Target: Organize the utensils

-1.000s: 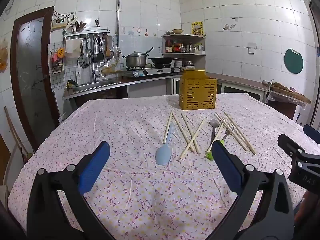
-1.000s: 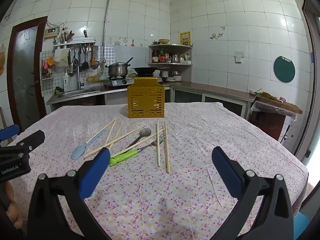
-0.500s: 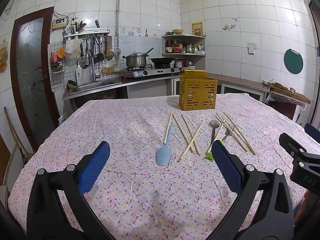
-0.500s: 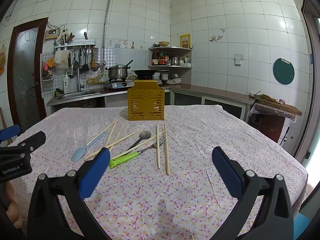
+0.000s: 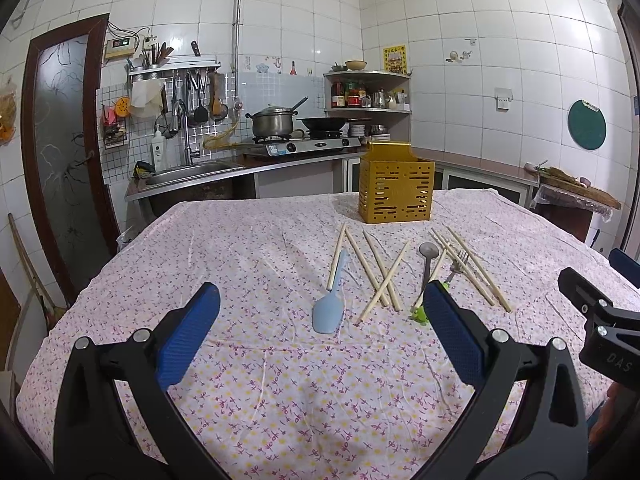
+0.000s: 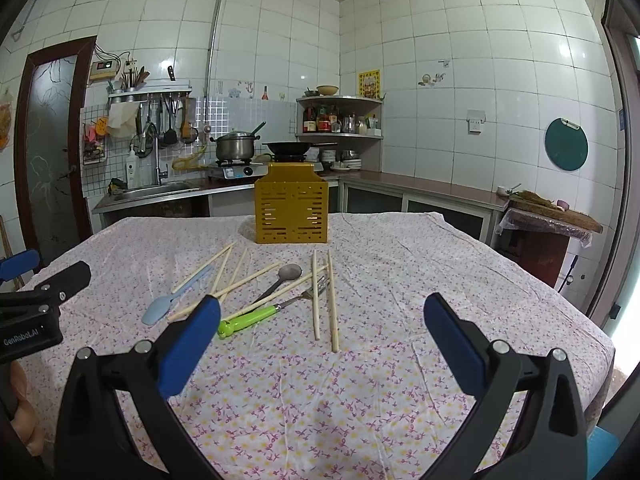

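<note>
Both hand-held grippers, left (image 5: 320, 320) and right (image 6: 320, 320), hang wide open and empty above the worktop (image 6: 400, 380), utensils unsorted before the yellow holder (image 6: 291, 213), evidently awaiting pickup

White-tiled kitchen walls (image 6: 440, 80). Dark wood door with frosted glass (image 5: 60, 152) far left. Steel sink (image 5: 192, 170) and gas stove (image 5: 300, 145) with pot (image 5: 273, 121) along far counter. Corner shelf (image 6: 340, 116) holds bottles. Round green board (image 6: 566, 143) on right wall. Worktop under floral cloth (image 6: 360, 380). Daylight at right edge.
</note>
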